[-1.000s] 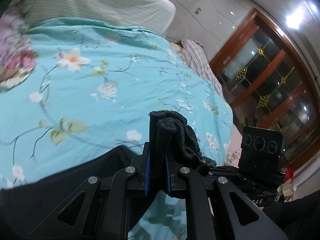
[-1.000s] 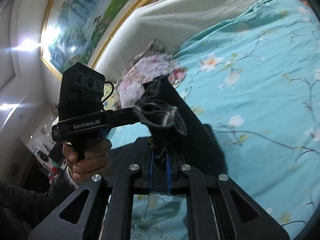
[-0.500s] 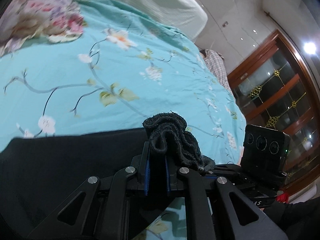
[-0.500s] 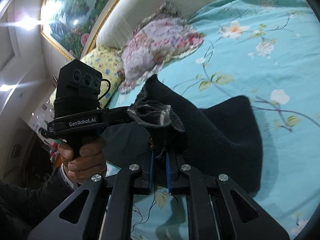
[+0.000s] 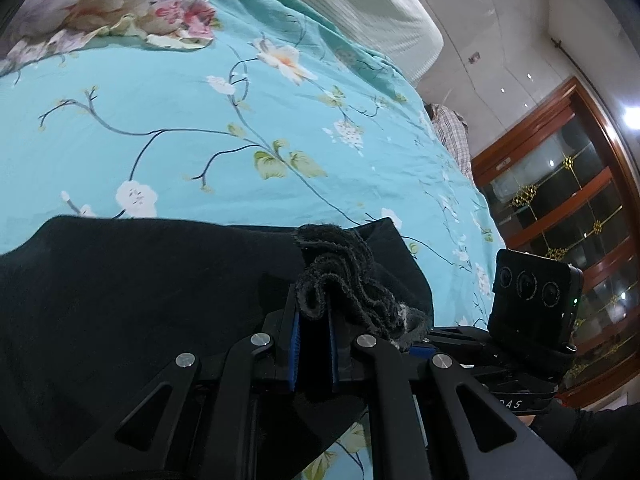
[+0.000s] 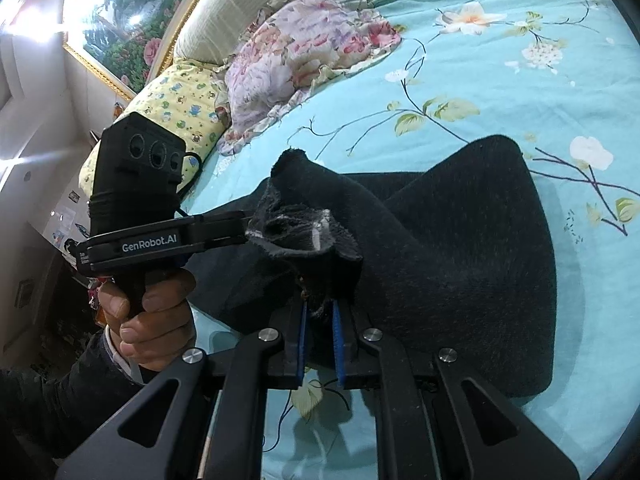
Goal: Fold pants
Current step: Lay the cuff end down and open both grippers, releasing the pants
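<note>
Pants (image 6: 460, 240), black and fleecy, lie spread on the bed (image 6: 500, 92), which wears a turquoise cover printed with white blossoms and dark branches. Taking the pants as the landmark and reading the right wrist view from the left: a hand (image 6: 148, 316) grips the handle of the left gripper (image 6: 246, 226), whose tips reach the bunched hem at the left edge of the pants; beyond them, toward the headboard, rest a yellow pillow (image 6: 176, 116) and a pink floral pillow (image 6: 304, 52). At the near edge of the pants, the right gripper (image 6: 319, 320) has its blue pads (image 6: 338, 340) pinched on a gathered fold of the fabric, raised off the bed. In the left wrist view, the pants (image 5: 140, 304) fill the lower left, the left gripper (image 5: 312, 332) is clamped on a crumpled hem, and the right gripper (image 5: 416, 334) meets the cloth just right of that bunch. Farther right of the pants stands a wooden cabinet (image 5: 560, 208) with glass doors.
</note>
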`<state>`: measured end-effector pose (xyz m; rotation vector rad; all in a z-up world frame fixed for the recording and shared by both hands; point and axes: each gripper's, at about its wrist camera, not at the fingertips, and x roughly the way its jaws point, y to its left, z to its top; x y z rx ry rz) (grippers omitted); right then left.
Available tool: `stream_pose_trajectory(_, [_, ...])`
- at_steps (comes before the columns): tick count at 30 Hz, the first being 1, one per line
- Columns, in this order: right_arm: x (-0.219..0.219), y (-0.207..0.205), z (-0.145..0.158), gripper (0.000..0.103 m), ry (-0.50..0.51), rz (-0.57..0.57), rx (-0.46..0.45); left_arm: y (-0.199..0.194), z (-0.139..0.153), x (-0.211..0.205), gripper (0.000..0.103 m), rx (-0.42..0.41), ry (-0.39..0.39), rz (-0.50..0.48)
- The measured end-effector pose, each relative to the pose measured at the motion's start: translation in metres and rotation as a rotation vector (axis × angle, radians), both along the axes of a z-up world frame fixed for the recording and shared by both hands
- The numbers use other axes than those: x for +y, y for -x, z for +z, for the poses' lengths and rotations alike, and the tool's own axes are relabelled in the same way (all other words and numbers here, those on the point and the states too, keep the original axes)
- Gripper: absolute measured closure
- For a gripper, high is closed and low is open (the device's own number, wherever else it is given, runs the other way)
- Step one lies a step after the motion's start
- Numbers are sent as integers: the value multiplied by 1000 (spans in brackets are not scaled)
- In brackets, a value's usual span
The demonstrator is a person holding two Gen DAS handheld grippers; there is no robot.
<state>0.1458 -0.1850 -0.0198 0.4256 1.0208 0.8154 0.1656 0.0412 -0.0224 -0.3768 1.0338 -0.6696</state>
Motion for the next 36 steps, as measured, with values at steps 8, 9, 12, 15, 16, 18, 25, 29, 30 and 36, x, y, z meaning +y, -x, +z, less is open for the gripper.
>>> stream_pose_trajectory(8, [5, 4, 0, 77, 24, 13, 7, 17, 2, 24, 85, 8, -6, 94])
stream_pose_trajectory(9, [6, 5, 1, 70, 11, 19, 11, 19, 2, 28, 84, 12, 3, 110])
stream_pose_trajectory(12, [13, 10, 4, 61, 9, 35, -2, 29, 2, 44, 83, 22, 32, 172])
stream_pose_trajectory(15, [18, 13, 6, 58, 20, 46, -8, 39, 5, 56, 78, 16, 29, 225])
stream_pose_trajectory(16, [19, 14, 6, 58, 19, 48, -8, 43, 7, 60, 73, 12, 29, 241])
stream_pose_trajectory(18, [21, 15, 9, 58, 16, 55, -8, 51, 10, 68, 65, -1, 34, 268])
stream_pose_trajectory(25, [37, 23, 23, 58, 11, 106, -35, 79, 15, 94, 61, -4, 42, 359])
stream_pose_trajectory(29, [47, 25, 33, 58, 3, 134, -51, 96, 16, 114, 57, -2, 64, 421])
stream_pose_trajectory(30, [49, 25, 35, 58, 2, 140, -55, 100, 17, 118, 57, -4, 66, 436])
stream_pose_trajectory(36, [72, 22, 46, 58, 3, 190, -78, 127, 22, 146, 55, -19, 75, 504])
